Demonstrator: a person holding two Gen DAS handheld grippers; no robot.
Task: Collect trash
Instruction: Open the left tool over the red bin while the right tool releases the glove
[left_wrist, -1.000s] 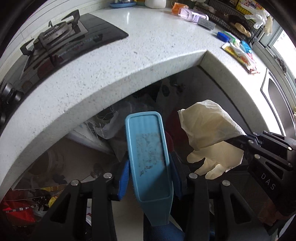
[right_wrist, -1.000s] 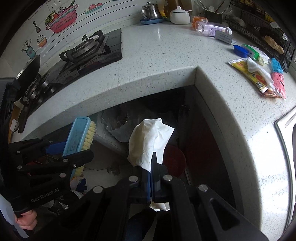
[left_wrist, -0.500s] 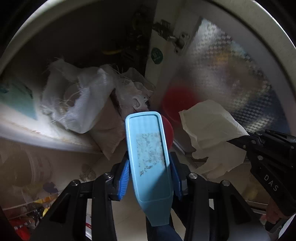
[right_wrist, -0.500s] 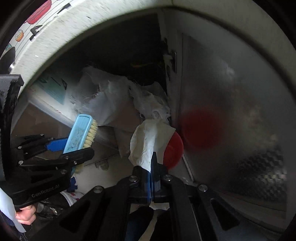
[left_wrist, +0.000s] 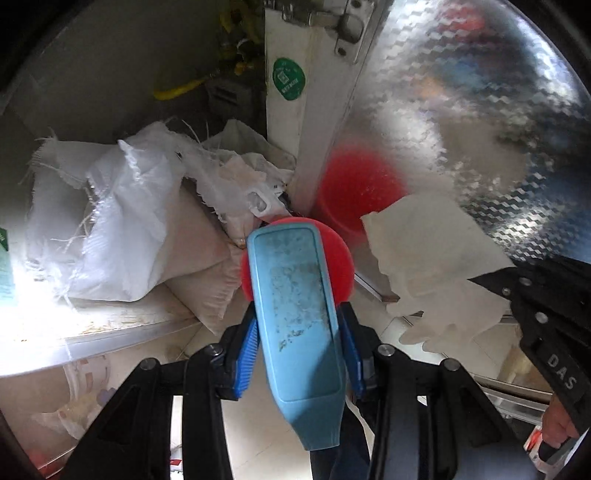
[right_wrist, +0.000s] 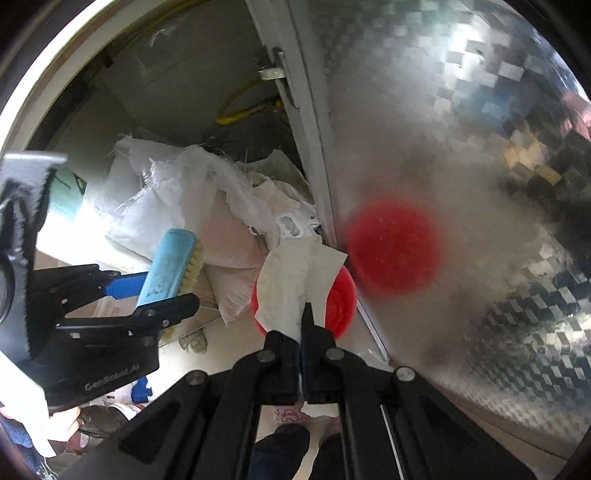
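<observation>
Under the counter, an open cupboard holds frayed white sacks heaped on its floor, a yellow hose curling in the dark behind them; beside it stands a door faced in patterned foil, a green sticker on its white edge and a blurred red reflection on its sheen; at the foot of that door sits a red bin, just beside the sacks. Both claws point steeply down at it; the left gripper has its blue pads pressed to the sides of a pale blue brush, bristles turned to the right in the right wrist view, the brush hanging to the left of the bin; the right gripper has its fingers pressed together on a crumpled white glove, which stands up from the fingertips and overlaps the bin's rim in that camera, though whether it touches the bin cannot be told; a bare hand grips the left tool's handle at the lower left; pale floor tiles show below.
</observation>
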